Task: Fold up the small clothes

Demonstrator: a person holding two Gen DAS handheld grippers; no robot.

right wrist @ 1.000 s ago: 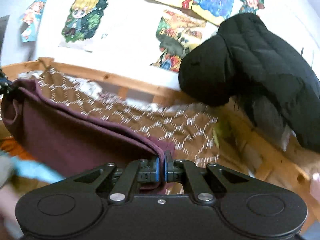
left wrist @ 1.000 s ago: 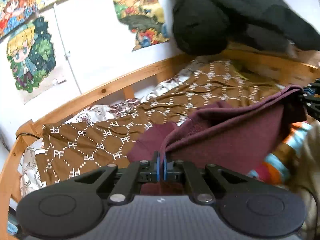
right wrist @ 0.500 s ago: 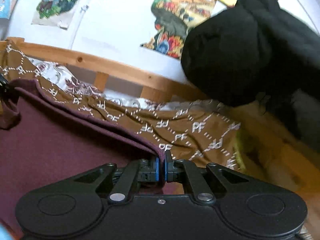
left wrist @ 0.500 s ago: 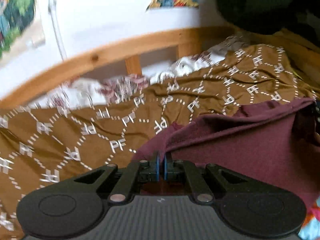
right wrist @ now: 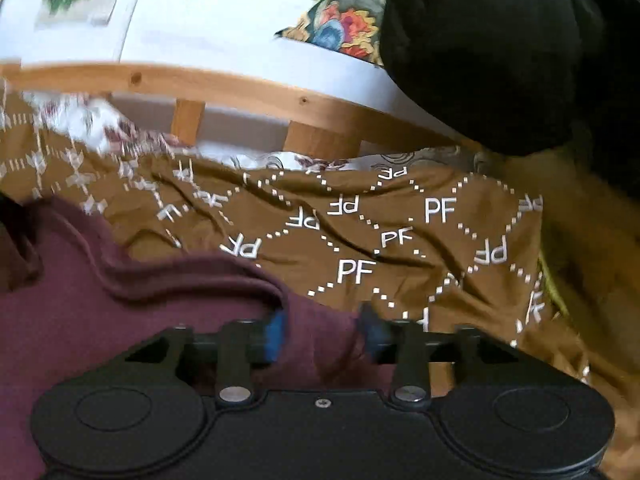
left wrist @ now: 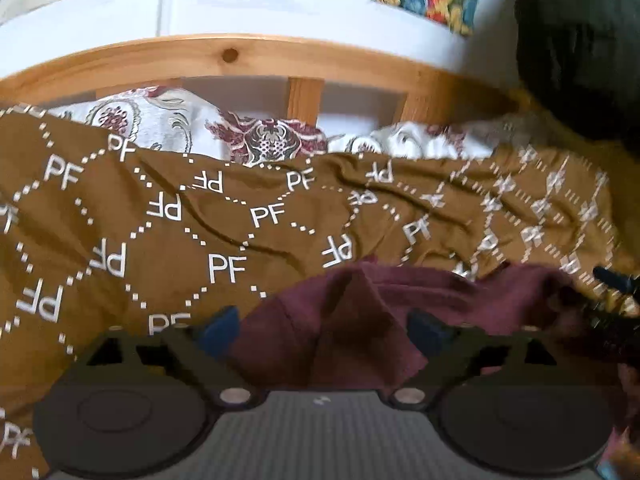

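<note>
A maroon garment point(left wrist: 360, 320) lies on the brown blanket with white PF letters point(left wrist: 160, 240). My left gripper point(left wrist: 324, 328) is open, its blue pads wide apart on either side of the garment's near corner. In the right wrist view the same garment point(right wrist: 120, 312) spreads to the left. My right gripper point(right wrist: 324, 332) is open too, with the garment's folded edge between its blue pads. The other gripper's black tip shows at the right edge of the left wrist view point(left wrist: 612, 280).
A wooden bed rail point(left wrist: 240, 56) runs behind the blanket against a white wall with posters. A floral sheet point(left wrist: 268, 140) shows under the blanket's far edge. A black puffy jacket point(right wrist: 500, 60) hangs at the right over the rail.
Both grippers have come down to the blanket with the garment and opened, letting it go. It now lies on the bed instead of hanging stretched between them.
</note>
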